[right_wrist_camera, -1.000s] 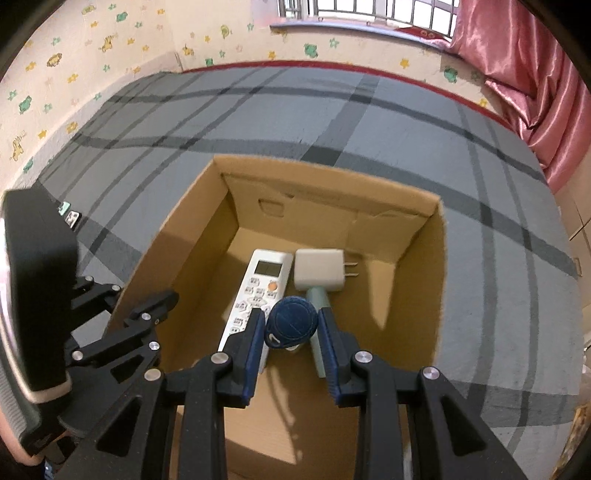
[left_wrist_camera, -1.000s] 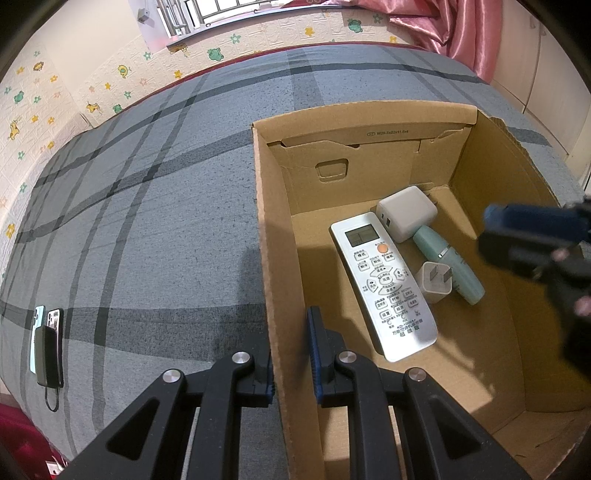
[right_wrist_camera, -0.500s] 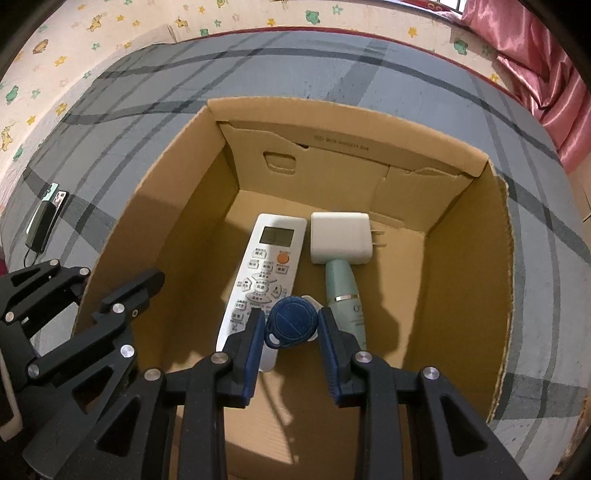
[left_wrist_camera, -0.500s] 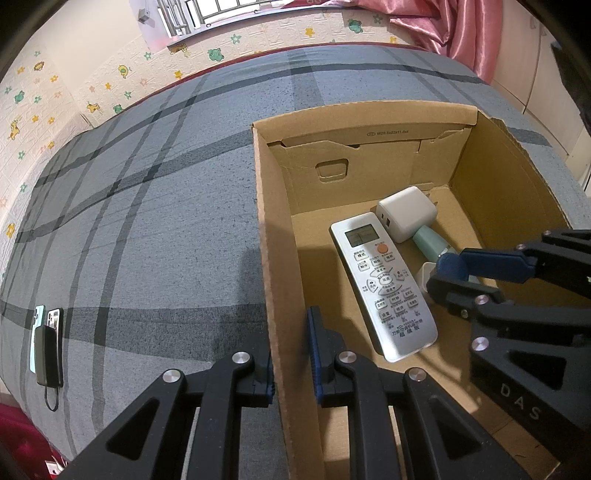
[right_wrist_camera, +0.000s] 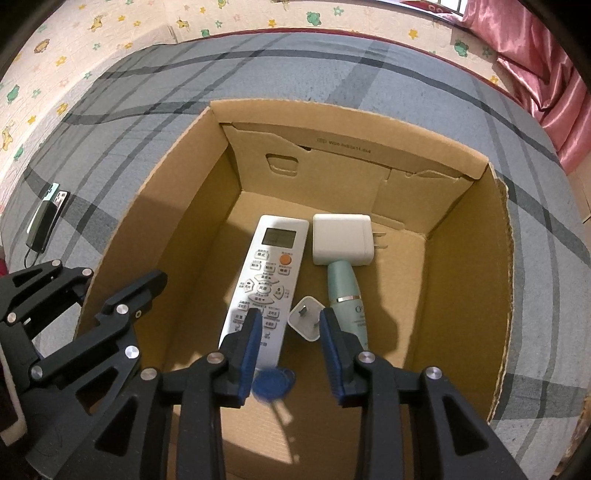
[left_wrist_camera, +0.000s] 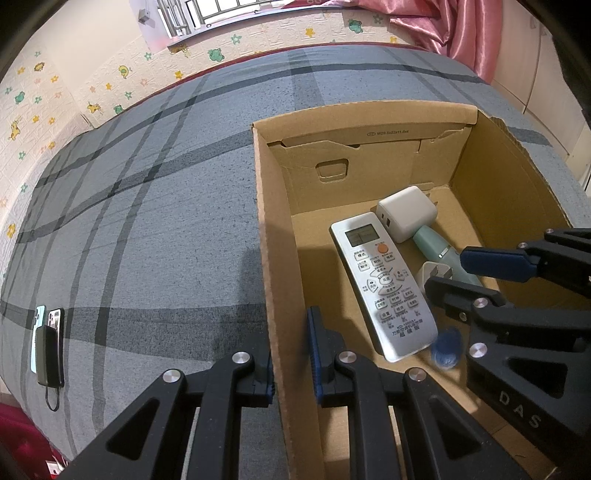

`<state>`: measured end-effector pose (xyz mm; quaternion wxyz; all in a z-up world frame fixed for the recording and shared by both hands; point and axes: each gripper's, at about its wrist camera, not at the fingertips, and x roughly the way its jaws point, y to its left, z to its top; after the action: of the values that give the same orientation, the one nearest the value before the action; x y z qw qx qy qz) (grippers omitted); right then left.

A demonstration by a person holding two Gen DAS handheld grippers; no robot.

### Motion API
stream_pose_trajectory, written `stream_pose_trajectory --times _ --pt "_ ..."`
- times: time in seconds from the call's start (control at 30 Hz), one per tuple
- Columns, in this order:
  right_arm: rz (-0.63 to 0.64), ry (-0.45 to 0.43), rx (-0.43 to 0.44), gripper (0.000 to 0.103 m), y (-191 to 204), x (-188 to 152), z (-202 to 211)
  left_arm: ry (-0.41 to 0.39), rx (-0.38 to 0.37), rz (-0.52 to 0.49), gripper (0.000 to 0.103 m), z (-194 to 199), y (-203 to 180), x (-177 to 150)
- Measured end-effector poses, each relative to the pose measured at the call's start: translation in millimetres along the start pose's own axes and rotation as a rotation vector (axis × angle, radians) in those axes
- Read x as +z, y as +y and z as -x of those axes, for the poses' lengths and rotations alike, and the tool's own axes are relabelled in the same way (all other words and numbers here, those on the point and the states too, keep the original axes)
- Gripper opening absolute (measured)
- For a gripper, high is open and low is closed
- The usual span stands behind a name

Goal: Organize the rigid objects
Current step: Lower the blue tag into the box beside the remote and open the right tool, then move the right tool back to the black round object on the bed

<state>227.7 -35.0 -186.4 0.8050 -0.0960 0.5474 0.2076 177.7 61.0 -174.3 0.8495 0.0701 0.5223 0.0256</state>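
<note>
An open cardboard box [left_wrist_camera: 280,236] [right_wrist_camera: 495,280] sits on the grey plaid bed. Inside lie a white remote [left_wrist_camera: 384,280] [right_wrist_camera: 267,284], a large white charger [left_wrist_camera: 406,214] [right_wrist_camera: 341,240], a teal bottle [left_wrist_camera: 430,245] [right_wrist_camera: 345,295] and a small white plug [left_wrist_camera: 434,275] [right_wrist_camera: 304,323]. A blue round tag [left_wrist_camera: 447,349] [right_wrist_camera: 273,384], blurred, is below my right gripper near the box floor. My right gripper [right_wrist_camera: 290,354] [left_wrist_camera: 454,273] is open and empty inside the box. My left gripper [left_wrist_camera: 290,354] is shut on the box's left wall.
Two phones with a black power bank [left_wrist_camera: 50,339] [right_wrist_camera: 46,218] lie on the bed [left_wrist_camera: 147,206] left of the box. Patterned walls, a window and a pink curtain [left_wrist_camera: 424,22] stand beyond the bed.
My right gripper moved down into the box, then opened and let go of the blue tag, which now drops below the fingers. The left gripper has not moved.
</note>
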Motion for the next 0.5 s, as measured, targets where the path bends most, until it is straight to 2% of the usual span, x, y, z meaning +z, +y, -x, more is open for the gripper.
stream_pose_trajectory --times 0.23,0.43,0.5 --pt "-0.01 -0.029 -0.001 0.037 -2 -2 14 0.001 0.002 -0.001 0.016 0 1 0" --pt "-0.021 -0.076 -0.019 0.049 -6 -3 33 0.0 0.003 -0.001 0.016 0 1 1" --pt "-0.026 -0.09 -0.026 0.056 -7 -3 39 0.001 0.004 -0.002 0.015 0 0 1"
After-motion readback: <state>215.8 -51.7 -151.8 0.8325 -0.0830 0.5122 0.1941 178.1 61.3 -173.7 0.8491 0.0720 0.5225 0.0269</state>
